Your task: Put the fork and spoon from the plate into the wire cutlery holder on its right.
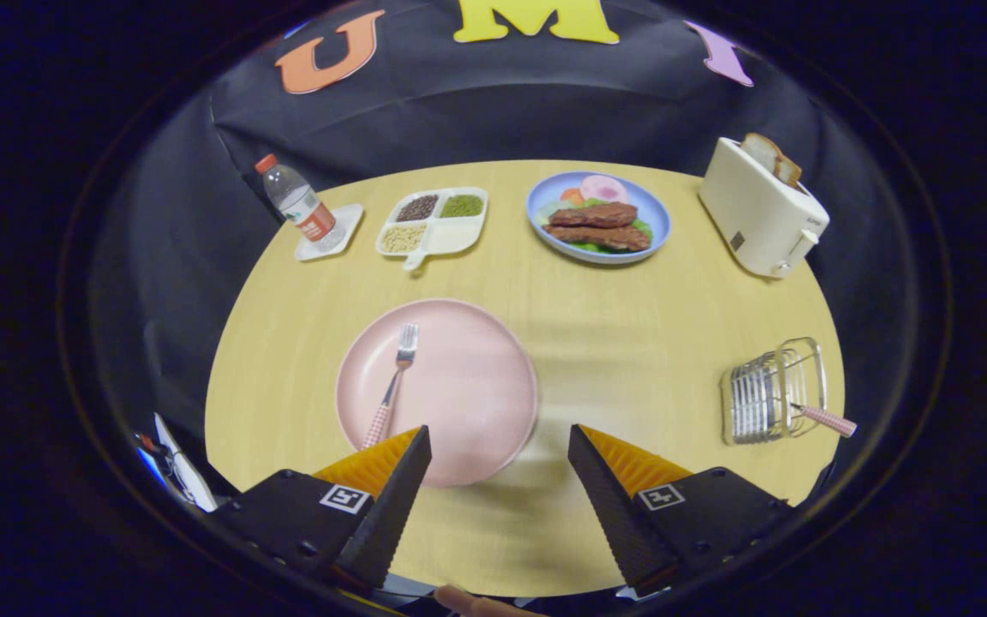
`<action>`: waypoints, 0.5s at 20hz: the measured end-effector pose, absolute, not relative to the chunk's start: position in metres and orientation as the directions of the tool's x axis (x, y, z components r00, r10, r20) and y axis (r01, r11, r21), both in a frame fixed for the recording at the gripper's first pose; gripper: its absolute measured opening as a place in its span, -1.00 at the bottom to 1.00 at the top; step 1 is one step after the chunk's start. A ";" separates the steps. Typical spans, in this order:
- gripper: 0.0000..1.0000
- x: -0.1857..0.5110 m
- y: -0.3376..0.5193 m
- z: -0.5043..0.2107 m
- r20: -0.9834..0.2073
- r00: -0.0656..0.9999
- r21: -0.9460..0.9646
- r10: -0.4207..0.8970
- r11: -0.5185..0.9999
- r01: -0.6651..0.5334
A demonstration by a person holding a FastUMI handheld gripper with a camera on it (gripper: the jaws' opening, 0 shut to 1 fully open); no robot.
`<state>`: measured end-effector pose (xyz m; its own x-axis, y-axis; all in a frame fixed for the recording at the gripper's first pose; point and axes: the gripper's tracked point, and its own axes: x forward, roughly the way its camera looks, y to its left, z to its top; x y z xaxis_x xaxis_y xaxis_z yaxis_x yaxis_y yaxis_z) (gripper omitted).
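Observation:
A pink plate (pixel 468 377) lies on the round wooden table just ahead of my fingers. On its left half rests a fork (pixel 394 374) with a checked pink handle, tines pointing away from me. To the right stands the wire cutlery holder (pixel 769 392), and a pink checked handle (pixel 828 419) sticks out of it toward the right; whether it is the spoon's I cannot tell. My gripper (pixel 500 450) is open and holds nothing, its fingertips hovering over the plate's near rim, the left one close to the fork's handle end.
Across the table stand a water bottle (pixel 295 199) on a white coaster, a divided white tray of beans (pixel 433 221), a blue plate of food (pixel 600 217) and a white toaster (pixel 759 210) with bread in it. Bare tabletop (pixel 631 343) lies between plate and holder.

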<state>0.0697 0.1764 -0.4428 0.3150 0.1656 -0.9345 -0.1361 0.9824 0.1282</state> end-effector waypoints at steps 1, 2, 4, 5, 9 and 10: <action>0.94 0.067 0.188 -0.447 -0.932 0.317 0.140 0.178 0.980 -0.138; 0.94 0.067 0.199 -0.450 -0.928 0.322 0.151 0.187 0.979 -0.133; 0.93 0.066 0.219 -0.457 -0.921 0.333 0.171 0.199 0.979 -0.114; 0.93 0.066 0.225 -0.460 -0.920 0.338 0.171 0.198 0.979 -0.107; 0.88 0.068 0.250 -0.482 -0.920 0.347 0.158 0.180 0.983 -0.091; 0.83 0.069 0.253 -0.488 -0.922 0.349 0.146 0.167 0.985 -0.086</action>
